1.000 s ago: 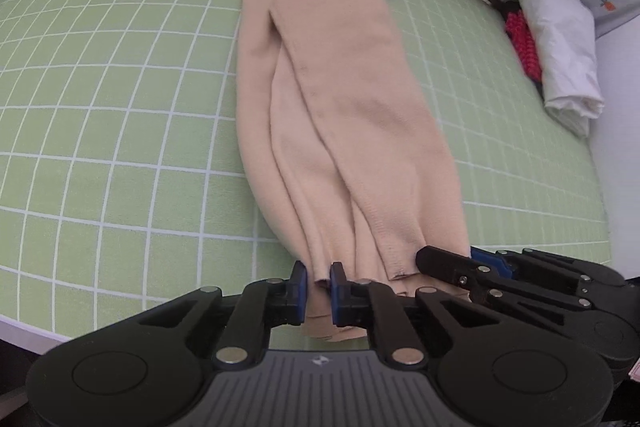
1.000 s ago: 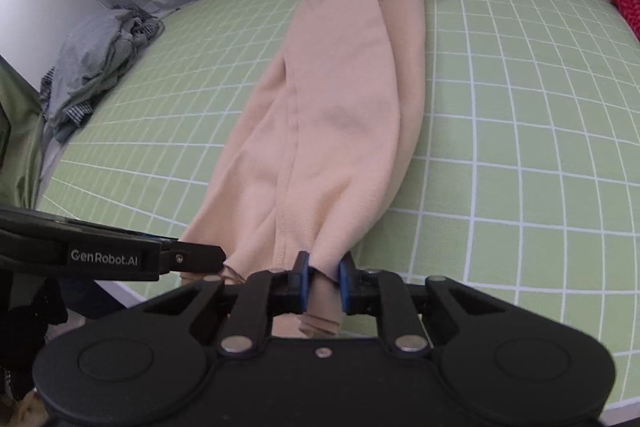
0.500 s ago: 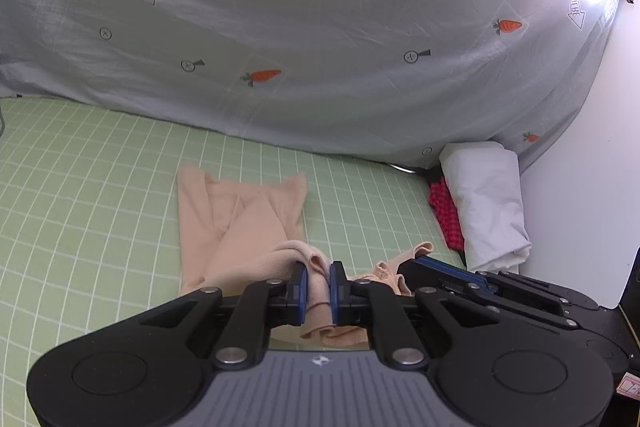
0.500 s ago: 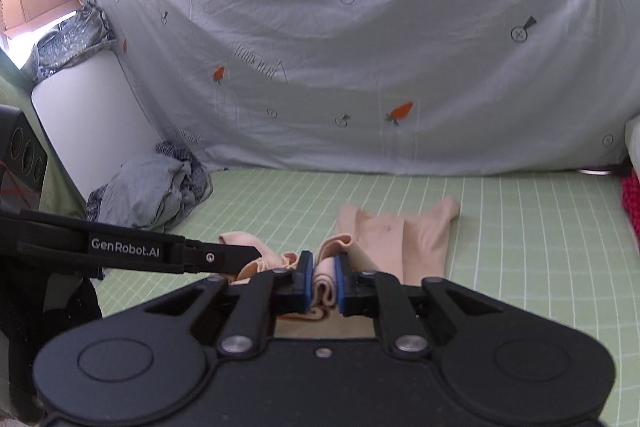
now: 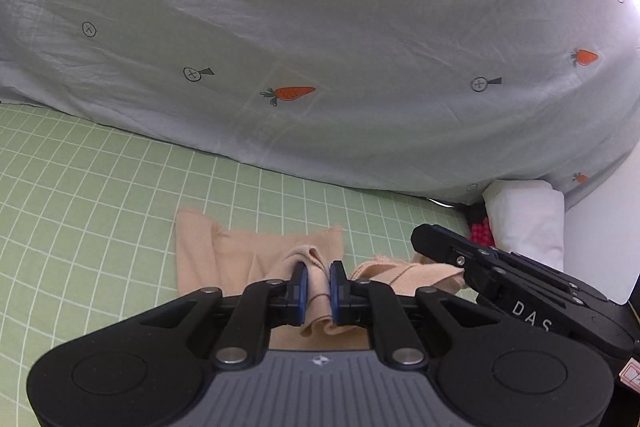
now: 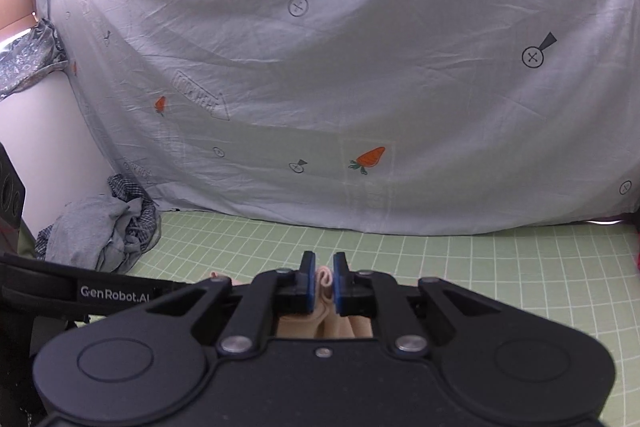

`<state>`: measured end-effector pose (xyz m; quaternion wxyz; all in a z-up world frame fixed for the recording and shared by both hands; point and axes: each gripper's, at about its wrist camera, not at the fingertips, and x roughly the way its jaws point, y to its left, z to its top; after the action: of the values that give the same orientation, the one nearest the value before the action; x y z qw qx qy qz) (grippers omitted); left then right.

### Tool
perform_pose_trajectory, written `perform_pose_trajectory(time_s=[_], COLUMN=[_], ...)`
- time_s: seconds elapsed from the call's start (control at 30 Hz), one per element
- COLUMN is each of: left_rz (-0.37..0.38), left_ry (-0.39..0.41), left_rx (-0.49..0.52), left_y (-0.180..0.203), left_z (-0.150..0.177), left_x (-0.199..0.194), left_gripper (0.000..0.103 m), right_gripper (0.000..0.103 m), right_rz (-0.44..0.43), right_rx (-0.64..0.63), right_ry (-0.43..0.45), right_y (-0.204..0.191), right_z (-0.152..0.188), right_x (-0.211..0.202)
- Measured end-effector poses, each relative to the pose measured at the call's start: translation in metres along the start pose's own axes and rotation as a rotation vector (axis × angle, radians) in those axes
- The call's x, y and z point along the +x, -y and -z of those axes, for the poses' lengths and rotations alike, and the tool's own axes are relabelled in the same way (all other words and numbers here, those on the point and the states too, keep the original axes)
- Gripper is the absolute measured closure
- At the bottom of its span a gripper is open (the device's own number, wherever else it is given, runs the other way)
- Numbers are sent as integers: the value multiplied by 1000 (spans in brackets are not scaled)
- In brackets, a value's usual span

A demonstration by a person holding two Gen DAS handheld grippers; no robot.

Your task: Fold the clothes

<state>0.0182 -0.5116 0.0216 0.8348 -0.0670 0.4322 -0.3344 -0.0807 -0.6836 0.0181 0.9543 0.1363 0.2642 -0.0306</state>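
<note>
Between the blue pads of my left gripper (image 5: 318, 287) sits a bunched corner of the beige garment (image 5: 248, 259), pinched tight. A second ago that cloth lay stretched long across the green grid mat (image 5: 100, 219) with both my claws low at its near end. Now both have lifted and travelled forward, and the far end of the garment lies flat just ahead of my left fingers, so I judge the lengthwise fold is nearly laid over and mostly needs setting down and letting go.

Further right in my left view, a band of the same cloth runs across to my right gripper (image 6: 323, 283), whose narrow gap is clamped on a small roll of the fabric; the rest hangs beneath it, mostly hidden by the claw body.

On the room: the mat's far edge meets a grey sheet (image 5: 320, 47) printed with carrots and arrows. At the mat's left end a grey clothes heap (image 6: 100, 231) lies crumpled. At its right end a white folded bundle (image 5: 524, 223) rests beside something red (image 5: 480, 231).
</note>
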Motion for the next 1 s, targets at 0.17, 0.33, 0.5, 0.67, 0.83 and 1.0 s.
perform_pose_trajectory(time_s=[0.17, 0.33, 0.5, 0.67, 0.83, 1.0], left_rz=[-50, -160, -235, -231, -231, -201], left_ry=[-47, -63, -72, -154, -235, -243], left_rx=[-63, -158, -135, -175, -193, -211], left_y=[-34, -67, -81, -91, -95, -99], left_z=[-27, -31, -26, 1, 29, 36], left_x=[73, 118, 114, 107, 113, 118], left_gripper=[91, 84, 65, 51, 45, 45], right_gripper=[94, 87, 39, 31, 28, 25], right_rz=[28, 86, 194, 183, 159, 135], right_rx=[42, 77, 84, 221, 332, 394], right_ry=[-66, -152, -166, -228, -294, -306], right_y=[36, 67, 75, 81, 81, 85], right_z=[-5, 15, 35, 64, 89, 97], right_x=[83, 155, 148, 124, 126, 136])
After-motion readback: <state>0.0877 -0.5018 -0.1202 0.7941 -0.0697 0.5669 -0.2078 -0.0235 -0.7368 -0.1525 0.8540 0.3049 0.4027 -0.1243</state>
